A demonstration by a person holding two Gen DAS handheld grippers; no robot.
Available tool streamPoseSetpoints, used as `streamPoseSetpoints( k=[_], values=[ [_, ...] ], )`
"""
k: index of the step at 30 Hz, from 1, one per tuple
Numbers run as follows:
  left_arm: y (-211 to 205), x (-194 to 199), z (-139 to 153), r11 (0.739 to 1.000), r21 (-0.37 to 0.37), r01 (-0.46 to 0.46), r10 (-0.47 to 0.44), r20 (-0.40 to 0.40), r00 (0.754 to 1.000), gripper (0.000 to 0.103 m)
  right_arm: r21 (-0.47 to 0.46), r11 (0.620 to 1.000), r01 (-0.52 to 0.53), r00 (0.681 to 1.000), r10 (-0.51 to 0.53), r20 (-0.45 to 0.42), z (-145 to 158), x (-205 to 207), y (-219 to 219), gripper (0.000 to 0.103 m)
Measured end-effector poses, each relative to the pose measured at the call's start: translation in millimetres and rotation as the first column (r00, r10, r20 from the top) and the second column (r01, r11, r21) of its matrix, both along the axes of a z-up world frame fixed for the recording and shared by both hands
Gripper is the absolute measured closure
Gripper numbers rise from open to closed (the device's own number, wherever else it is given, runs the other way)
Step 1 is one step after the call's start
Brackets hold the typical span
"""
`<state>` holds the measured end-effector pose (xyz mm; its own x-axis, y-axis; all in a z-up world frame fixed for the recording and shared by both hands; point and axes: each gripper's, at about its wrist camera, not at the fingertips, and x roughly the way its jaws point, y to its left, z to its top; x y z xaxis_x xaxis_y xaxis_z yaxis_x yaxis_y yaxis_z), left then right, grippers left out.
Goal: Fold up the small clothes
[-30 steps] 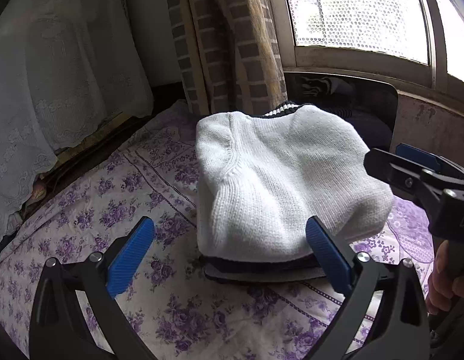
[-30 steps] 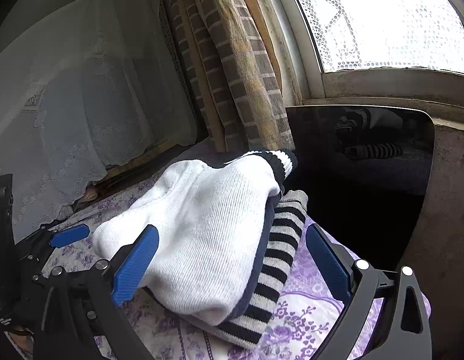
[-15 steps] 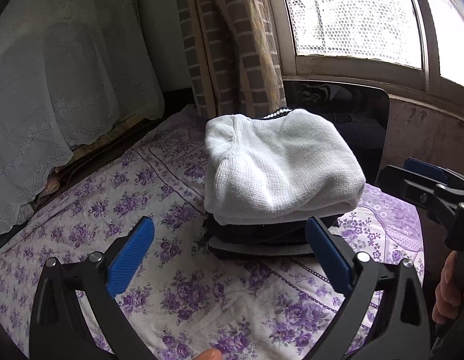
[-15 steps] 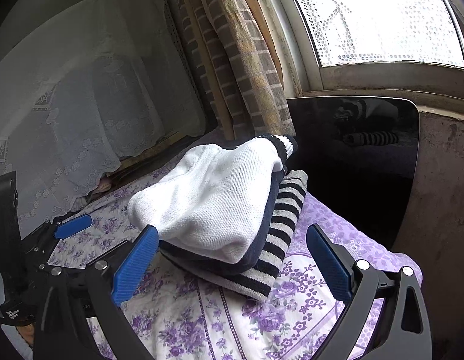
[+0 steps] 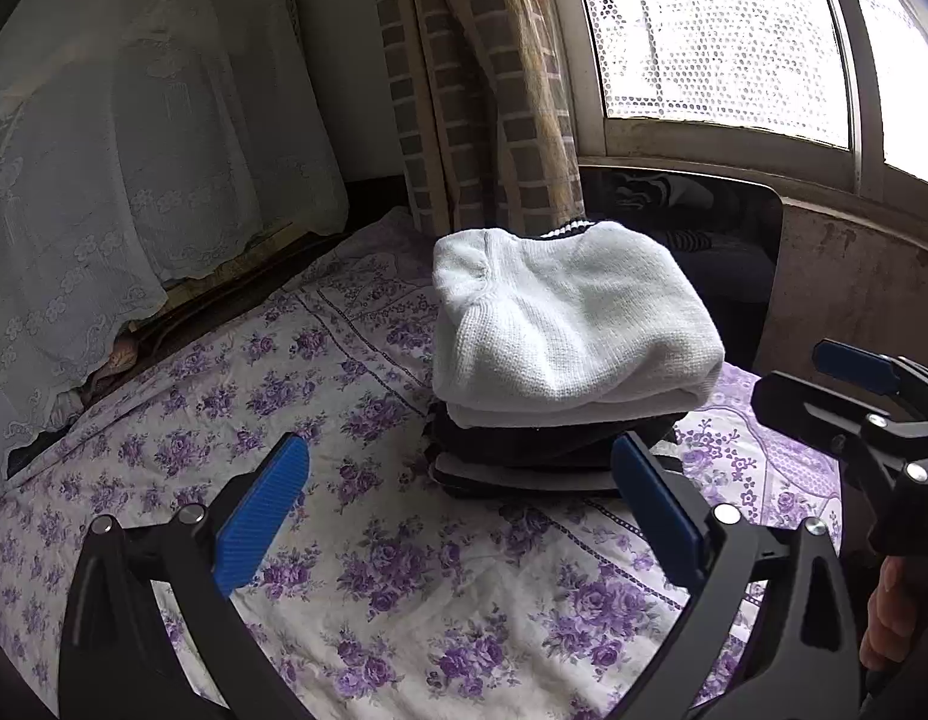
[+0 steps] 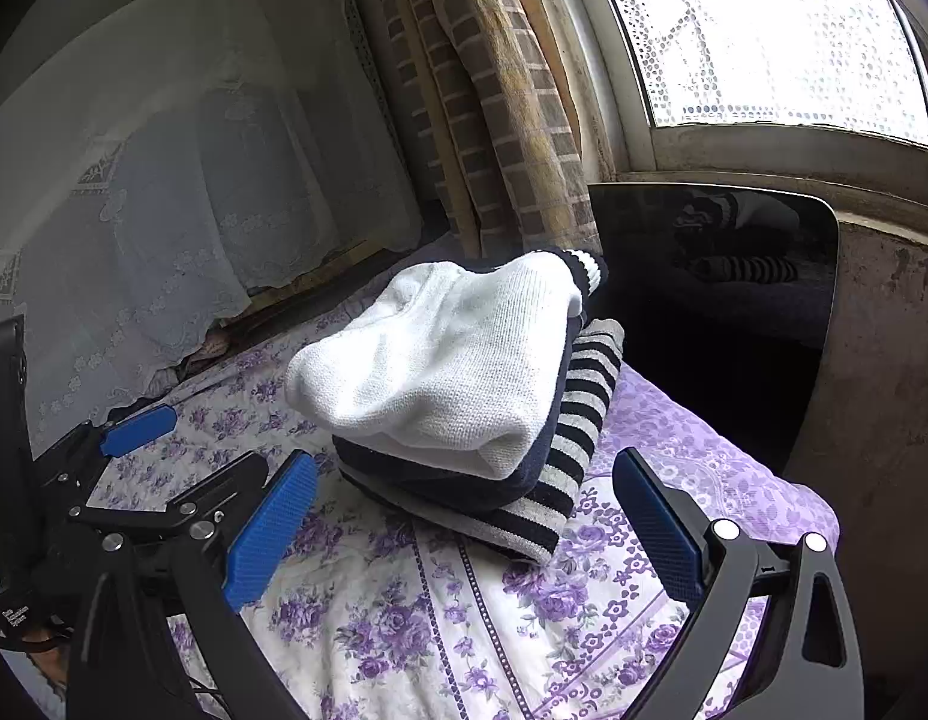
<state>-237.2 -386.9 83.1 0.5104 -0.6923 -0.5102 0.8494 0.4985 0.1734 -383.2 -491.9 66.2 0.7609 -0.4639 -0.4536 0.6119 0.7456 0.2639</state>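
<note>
A folded white knit sweater (image 5: 565, 324) (image 6: 440, 378) tops a small stack on the purple-flowered bedsheet (image 5: 368, 570). Under it lie a dark navy garment (image 6: 464, 483) and a black-and-white striped one (image 6: 577, 420). My left gripper (image 5: 458, 510) stands open just in front of the stack, nothing between its blue pads. From the stack's right side my right gripper (image 6: 464, 528) also stands open and empty, its pads short of the clothes. Each gripper shows in the other's view, the right one (image 5: 853, 372) and the left one (image 6: 140, 429).
A glossy black panel (image 6: 709, 276) stands right behind the stack, below the window sill. Brick-patterned curtains (image 5: 464, 90) hang at the back. A white lace cover (image 5: 134, 150) drapes over something on the left. A hand (image 5: 883, 612) holds the right gripper at the edge.
Both grippers have drawn back from the stack, which now looks smaller and farther off. The clothes themselves have not shifted.
</note>
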Motion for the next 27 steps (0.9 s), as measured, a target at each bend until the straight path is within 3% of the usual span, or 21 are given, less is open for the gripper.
streamPoseSetpoints(
  k=[8,27],
  values=[
    [6.9,-4.4,2.7,0.999,-0.033,0.019,-0.018,0.021,1.0,0.005,-0.01,1.0,-0.013,1.0,0.013,0.006,2.4,3.7,3.2,0.004],
    [2.1,0.4,1.3,1.0,-0.013,-0.006,0.006,0.012,1.0,0.005,-0.018,1.0,-0.007,1.0,0.007,0.017,5.0,2.2,1.5,0.004]
  ],
)
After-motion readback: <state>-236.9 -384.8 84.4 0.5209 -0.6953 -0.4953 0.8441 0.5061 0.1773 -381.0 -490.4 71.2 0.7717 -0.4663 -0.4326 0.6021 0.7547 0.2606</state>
